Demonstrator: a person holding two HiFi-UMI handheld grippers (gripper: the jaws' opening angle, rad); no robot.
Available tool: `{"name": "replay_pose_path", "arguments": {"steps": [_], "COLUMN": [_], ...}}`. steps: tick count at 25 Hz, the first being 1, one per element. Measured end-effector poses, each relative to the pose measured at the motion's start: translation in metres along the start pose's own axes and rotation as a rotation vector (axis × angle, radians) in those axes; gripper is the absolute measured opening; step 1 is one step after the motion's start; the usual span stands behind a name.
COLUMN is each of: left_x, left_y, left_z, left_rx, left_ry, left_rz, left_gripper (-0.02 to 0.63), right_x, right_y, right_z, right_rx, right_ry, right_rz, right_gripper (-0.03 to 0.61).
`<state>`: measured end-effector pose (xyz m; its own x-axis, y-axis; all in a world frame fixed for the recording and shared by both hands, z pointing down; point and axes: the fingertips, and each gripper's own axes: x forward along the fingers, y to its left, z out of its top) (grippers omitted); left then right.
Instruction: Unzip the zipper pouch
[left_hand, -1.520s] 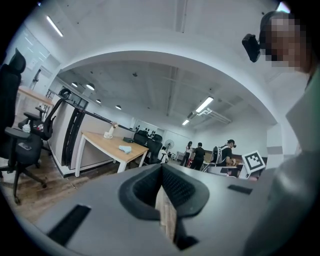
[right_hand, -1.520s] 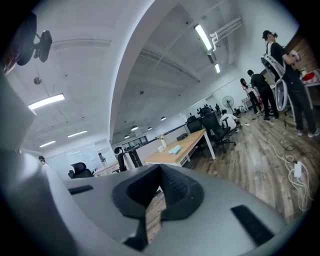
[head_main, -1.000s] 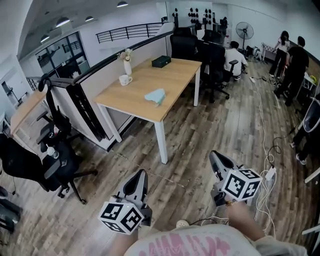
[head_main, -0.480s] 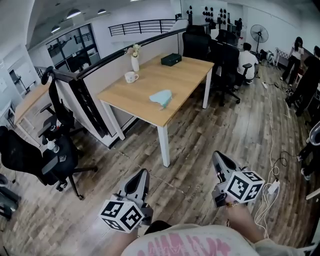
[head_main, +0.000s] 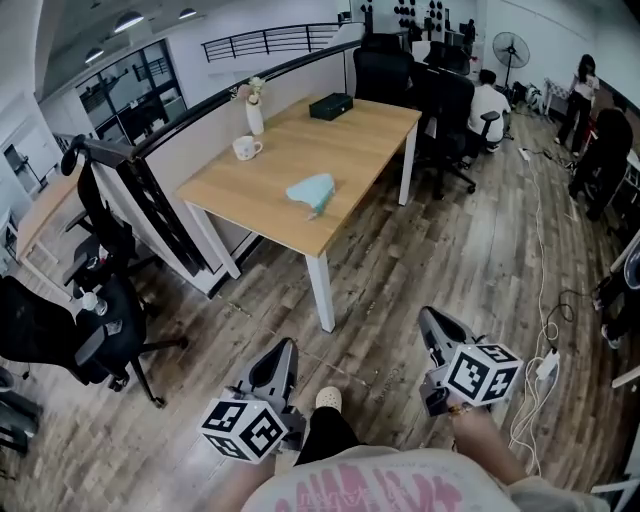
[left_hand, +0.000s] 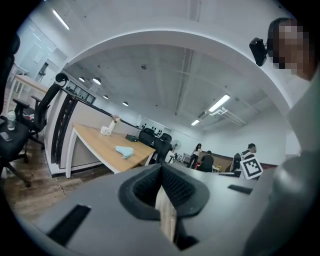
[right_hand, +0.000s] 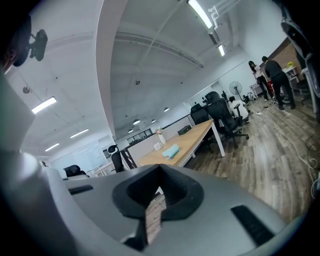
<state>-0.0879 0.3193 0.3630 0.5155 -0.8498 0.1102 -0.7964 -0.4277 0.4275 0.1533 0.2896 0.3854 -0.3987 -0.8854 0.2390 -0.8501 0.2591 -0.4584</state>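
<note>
A light blue zipper pouch (head_main: 311, 191) lies flat near the front edge of a wooden table (head_main: 365, 125), some way ahead of me. It also shows small in the left gripper view as the pouch (left_hand: 124, 150) and in the right gripper view as the pouch (right_hand: 171, 150). My left gripper (head_main: 275, 362) and right gripper (head_main: 437, 331) are held low over the floor, well short of the table. Both have their jaws shut with nothing between them.
On the table stand a white mug (head_main: 243, 148), a white vase with flowers (head_main: 254, 112) and a dark box (head_main: 330, 105). Black office chairs (head_main: 70, 335) stand at the left and behind the table. People stand at the far right. Cables (head_main: 540, 330) run over the wooden floor.
The view has shifted toward the table as I step forward; a shoe and dark trouser leg now show between the grippers. Both grippers keep their place and stay shut.
</note>
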Motion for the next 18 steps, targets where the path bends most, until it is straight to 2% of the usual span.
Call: {"name": "replay_pose_path", "arguments": {"steps": [5,10,18], "left_x": [0.054,0.115,0.186], "left_y": [0.028,0.054,0.091], "left_z": [0.022,0.061,0.113], "left_rx": [-0.002,-0.001,0.079], "left_ry": [-0.001,-0.010,-0.011], "left_rz": [-0.030,-0.082,-0.152], "left_gripper": [0.003,0.003,0.003], "right_x": [0.049,0.106,0.180], "right_y": [-0.011,-0.014,-0.014], "right_z": [0.019,0.056,0.101], "right_rx": [-0.011,-0.014,-0.007], "right_ry": [0.003,-0.019,-0.083], "right_rz": [-0.023,-0.041,-0.059], "right_gripper": [0.000,0.000,0.000]}}
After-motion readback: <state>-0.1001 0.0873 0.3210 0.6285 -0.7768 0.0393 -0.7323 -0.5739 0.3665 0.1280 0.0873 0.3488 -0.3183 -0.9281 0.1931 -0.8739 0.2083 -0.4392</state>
